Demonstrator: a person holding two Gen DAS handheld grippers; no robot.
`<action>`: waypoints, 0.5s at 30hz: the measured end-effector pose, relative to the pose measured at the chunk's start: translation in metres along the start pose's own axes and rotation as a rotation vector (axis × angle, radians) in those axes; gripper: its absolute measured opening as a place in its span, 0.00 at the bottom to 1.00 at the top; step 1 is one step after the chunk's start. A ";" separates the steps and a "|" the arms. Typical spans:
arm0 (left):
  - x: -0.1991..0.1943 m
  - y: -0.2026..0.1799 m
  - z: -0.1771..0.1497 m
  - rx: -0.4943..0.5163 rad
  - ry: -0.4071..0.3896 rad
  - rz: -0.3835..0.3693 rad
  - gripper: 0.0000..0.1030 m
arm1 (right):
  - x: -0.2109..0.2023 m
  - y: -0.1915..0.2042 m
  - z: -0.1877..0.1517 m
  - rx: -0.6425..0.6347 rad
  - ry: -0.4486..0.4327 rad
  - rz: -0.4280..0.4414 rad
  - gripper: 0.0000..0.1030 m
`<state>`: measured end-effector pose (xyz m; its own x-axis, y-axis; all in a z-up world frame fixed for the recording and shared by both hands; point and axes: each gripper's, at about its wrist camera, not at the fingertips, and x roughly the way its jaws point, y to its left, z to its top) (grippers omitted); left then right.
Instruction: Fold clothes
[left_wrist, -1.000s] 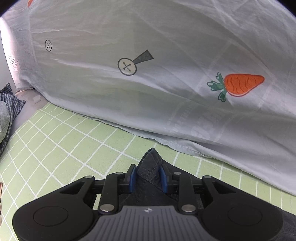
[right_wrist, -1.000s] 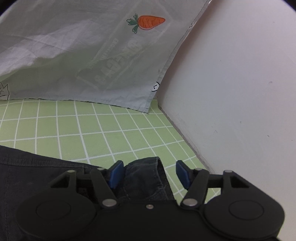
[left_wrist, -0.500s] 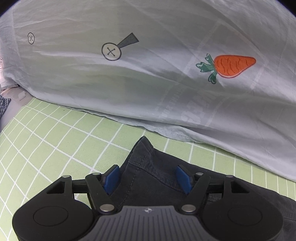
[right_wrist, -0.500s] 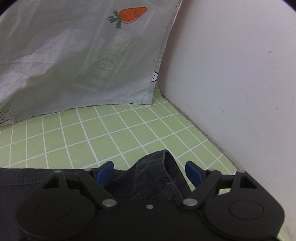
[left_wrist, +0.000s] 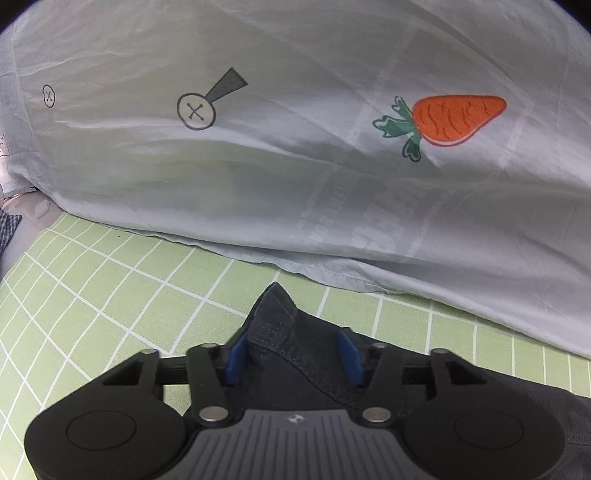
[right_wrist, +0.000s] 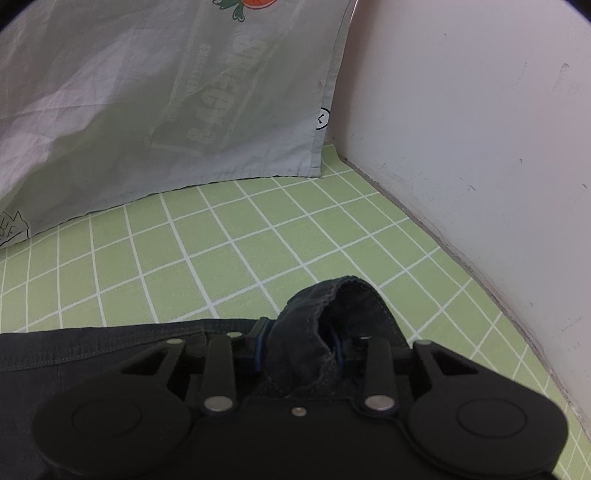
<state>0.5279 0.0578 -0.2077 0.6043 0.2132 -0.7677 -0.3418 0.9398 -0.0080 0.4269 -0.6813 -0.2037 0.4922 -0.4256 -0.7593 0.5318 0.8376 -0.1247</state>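
A dark denim garment (left_wrist: 295, 347) lies on the green grid mat (left_wrist: 110, 295). My left gripper (left_wrist: 293, 354) is open, its blue pads apart on either side of a raised corner of the denim. In the right wrist view my right gripper (right_wrist: 299, 347) is shut on another bunched corner of the dark denim garment (right_wrist: 332, 317), which stands up between the pads. The rest of the denim stretches flat to the left (right_wrist: 92, 343).
A pale grey sheet with a carrot print (left_wrist: 458, 118) hangs down to the mat at the back and also shows in the right wrist view (right_wrist: 166, 110). A white wall (right_wrist: 480, 147) borders the mat on the right. A checked cloth (left_wrist: 7, 229) lies at the far left.
My left gripper let go of the denim corner and stays open around it. My right gripper, open before, has closed on its denim corner and turned right toward the wall.
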 end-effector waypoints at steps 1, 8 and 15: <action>-0.002 0.002 0.001 -0.022 0.002 -0.021 0.17 | -0.001 0.001 0.000 0.000 -0.004 0.005 0.25; -0.050 0.008 0.002 -0.052 -0.089 -0.041 0.15 | -0.030 0.000 0.006 -0.022 -0.070 0.010 0.12; -0.125 0.023 -0.015 -0.094 -0.150 -0.084 0.15 | -0.091 -0.017 0.001 -0.028 -0.127 0.066 0.12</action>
<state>0.4334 0.0485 -0.1219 0.7316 0.1790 -0.6578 -0.3470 0.9283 -0.1333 0.3740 -0.6570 -0.1317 0.6098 -0.4081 -0.6794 0.4773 0.8735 -0.0963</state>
